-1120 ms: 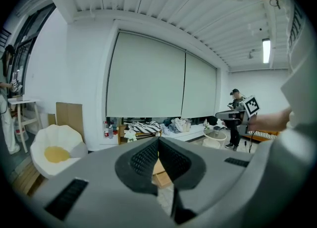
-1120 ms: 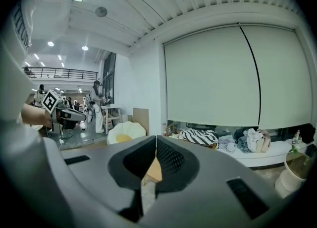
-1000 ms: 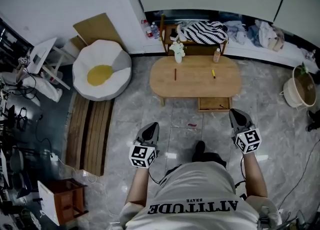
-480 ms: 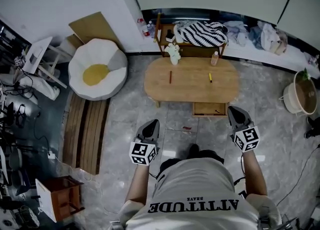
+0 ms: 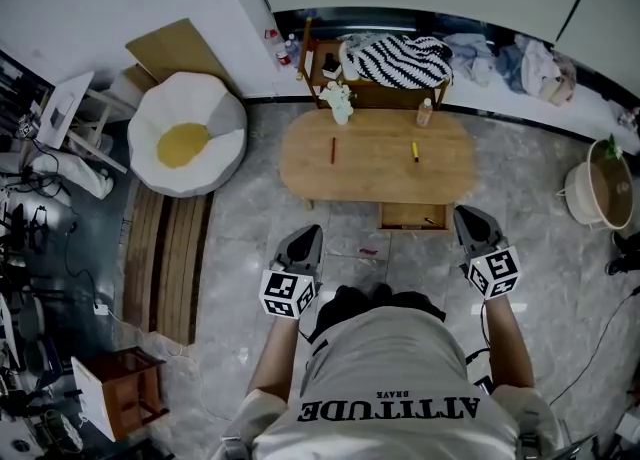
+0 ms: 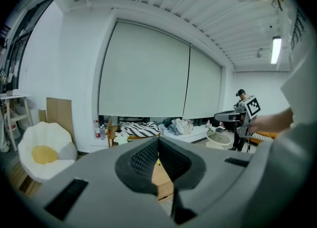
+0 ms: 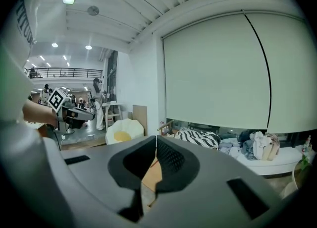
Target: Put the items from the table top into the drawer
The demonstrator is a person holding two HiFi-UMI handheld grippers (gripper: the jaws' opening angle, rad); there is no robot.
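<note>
1. The left gripper (image 5: pixel 306 240) is held low in front of the person, well short of the oval wooden table (image 5: pixel 378 176). In the left gripper view its jaws meet at the tips with nothing between them.
2. The right gripper (image 5: pixel 468 220) hangs level with it, just beside the open drawer (image 5: pixel 403 215). Its jaws are likewise pressed together and empty.
3. A red pen (image 5: pixel 333 151) lies on the left half of the table top and a yellow pen (image 5: pixel 415 151) on the right half, well apart.
4. A vase of white flowers (image 5: pixel 338 101) and a small bottle (image 5: pixel 424 113) stand at the table's far edge.
5. The drawer is pulled out from the table's near side, under its right half. A small dark thing lies inside, too small to identify.
6. An egg-shaped cushion (image 5: pixel 185 138) sits on the floor left of the table.
</note>
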